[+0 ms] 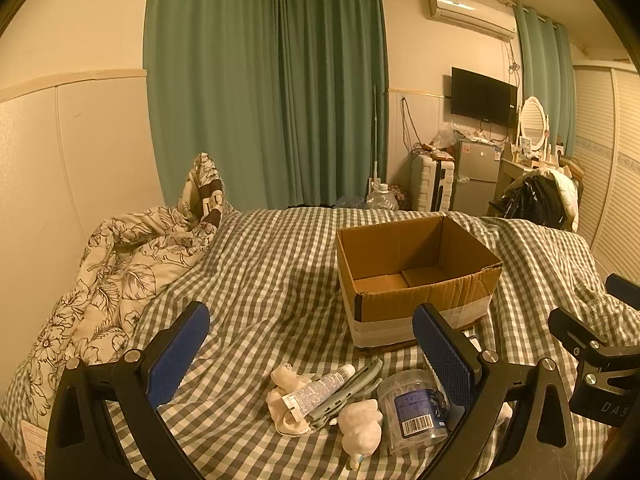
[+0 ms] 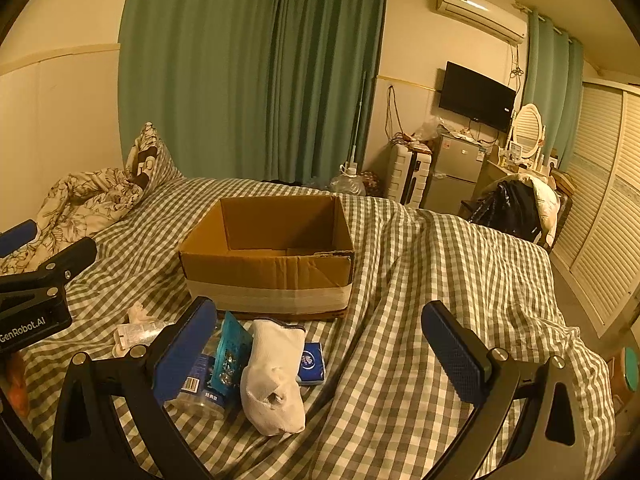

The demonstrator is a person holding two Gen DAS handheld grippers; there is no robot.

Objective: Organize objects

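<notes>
Both sets of jaws gape above clutter near the cardboard box (image 1: 416, 276) front edge.

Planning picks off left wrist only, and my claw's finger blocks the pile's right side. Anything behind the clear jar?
Observer: Yes. A teal packet stands between the jar and the white lump.
Operator: Anything past that lump?
Observer: A blue packet lies just right of it, against what is actually a sock.
Operator: Is the right claw holding anything?
Observer: No. The right claw is open and empty, with its right finger over bare sheet.
</notes>
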